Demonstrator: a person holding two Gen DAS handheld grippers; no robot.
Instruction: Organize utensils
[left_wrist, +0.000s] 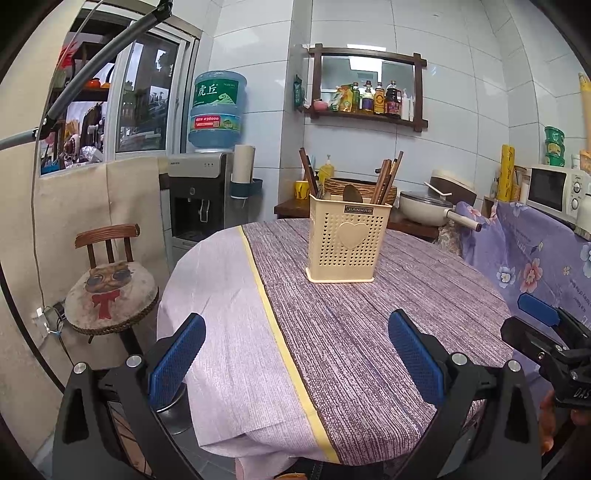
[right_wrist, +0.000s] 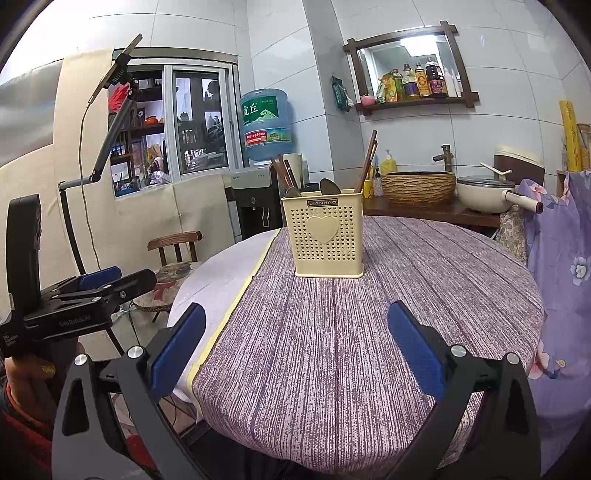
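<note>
A cream perforated utensil holder (left_wrist: 345, 240) with a heart on its front stands upright on the round table with the purple cloth (left_wrist: 351, 332). It also shows in the right wrist view (right_wrist: 325, 236). Brown chopsticks (left_wrist: 388, 177) and spoons (left_wrist: 352, 194) stick out of its top; they also show from the right, chopsticks (right_wrist: 367, 160) and spoons (right_wrist: 330, 186). My left gripper (left_wrist: 295, 354) is open and empty above the table's near edge. My right gripper (right_wrist: 295, 350) is open and empty too, to the right of the left one (right_wrist: 96, 284).
A wooden chair (left_wrist: 110, 291) with a cat cushion stands left of the table. A water dispenser (left_wrist: 207, 192) is behind it. A counter at the back holds a pan (left_wrist: 428, 208) and a woven basket (right_wrist: 417, 186). A floral cloth (left_wrist: 535, 258) hangs at the right.
</note>
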